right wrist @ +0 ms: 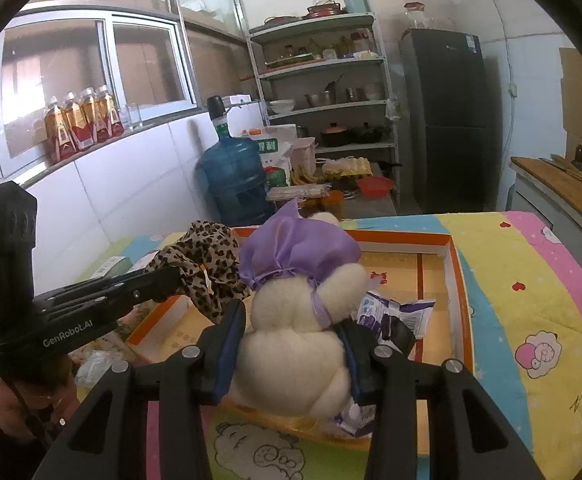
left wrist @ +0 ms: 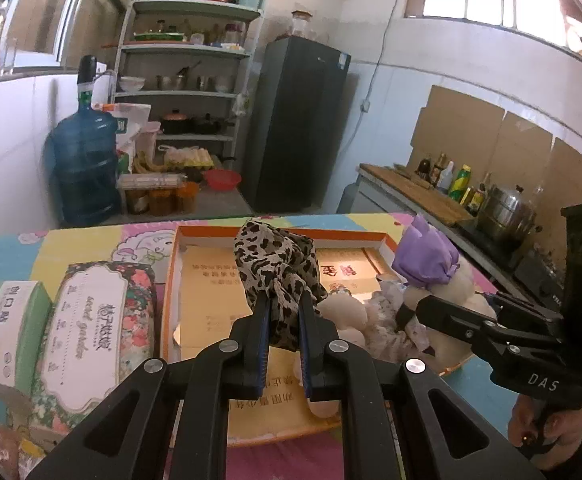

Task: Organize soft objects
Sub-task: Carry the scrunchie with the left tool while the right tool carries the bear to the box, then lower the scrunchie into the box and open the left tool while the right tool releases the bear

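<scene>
Fingers [left wrist: 265, 320] of the left gripper [left wrist: 285, 308] pinch a leopard scarf [left wrist: 275, 256] while the right gripper [right wrist: 295, 320] clamps a plush toy [right wrist: 295, 328] at frame centre above the orange-rimmed box [right wrist: 457, 264]; both likely await lowering and release inside.

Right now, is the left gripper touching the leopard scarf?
Touching. The left wrist view shows the left gripper with its pads pinched on the leopard scarf, whose cloth bunches between them and hangs lifted over the box.
</scene>
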The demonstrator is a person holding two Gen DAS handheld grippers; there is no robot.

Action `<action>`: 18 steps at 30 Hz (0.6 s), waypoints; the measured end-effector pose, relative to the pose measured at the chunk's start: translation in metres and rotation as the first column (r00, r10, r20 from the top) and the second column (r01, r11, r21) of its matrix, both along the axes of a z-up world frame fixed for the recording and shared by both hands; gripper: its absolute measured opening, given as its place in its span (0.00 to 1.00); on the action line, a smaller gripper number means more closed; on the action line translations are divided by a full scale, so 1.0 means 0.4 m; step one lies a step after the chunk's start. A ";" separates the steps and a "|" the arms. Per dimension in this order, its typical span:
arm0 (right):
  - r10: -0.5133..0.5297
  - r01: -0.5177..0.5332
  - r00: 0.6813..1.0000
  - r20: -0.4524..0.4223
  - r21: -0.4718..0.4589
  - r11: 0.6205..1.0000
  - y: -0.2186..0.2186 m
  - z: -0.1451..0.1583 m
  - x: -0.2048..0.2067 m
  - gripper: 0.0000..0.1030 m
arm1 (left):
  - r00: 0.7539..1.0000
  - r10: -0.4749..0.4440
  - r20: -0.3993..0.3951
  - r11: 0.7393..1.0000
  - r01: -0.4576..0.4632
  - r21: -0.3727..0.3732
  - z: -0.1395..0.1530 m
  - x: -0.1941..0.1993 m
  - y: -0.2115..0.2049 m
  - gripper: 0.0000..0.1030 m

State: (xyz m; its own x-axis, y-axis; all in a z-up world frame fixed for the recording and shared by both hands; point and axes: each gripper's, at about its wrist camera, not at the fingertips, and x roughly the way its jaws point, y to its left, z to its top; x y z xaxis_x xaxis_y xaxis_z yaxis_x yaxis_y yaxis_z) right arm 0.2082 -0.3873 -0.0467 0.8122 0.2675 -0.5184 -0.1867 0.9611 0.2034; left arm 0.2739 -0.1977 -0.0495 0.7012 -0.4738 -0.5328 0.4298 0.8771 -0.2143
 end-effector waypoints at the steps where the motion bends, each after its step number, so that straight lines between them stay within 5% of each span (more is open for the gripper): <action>1: 0.001 -0.001 1.000 -0.004 0.000 1.000 -0.001 -0.002 0.005 0.42 | 1.000 0.000 -0.004 1.000 0.001 0.004 -0.002 0.006 -0.004 0.12; 18: 0.011 -0.012 0.996 -0.091 -0.016 1.000 0.007 -0.071 0.085 0.43 | 0.994 0.011 -0.113 1.000 -0.008 0.023 -0.090 0.087 -0.025 0.17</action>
State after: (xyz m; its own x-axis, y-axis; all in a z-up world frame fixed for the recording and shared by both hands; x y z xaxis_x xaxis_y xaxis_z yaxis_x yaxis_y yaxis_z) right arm 0.2420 -0.3843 -0.0749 0.7588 0.2670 -0.5941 -0.1791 0.9625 0.2038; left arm 0.3087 -0.2077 -0.0856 0.6400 -0.4542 -0.6198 0.3956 0.8862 -0.2410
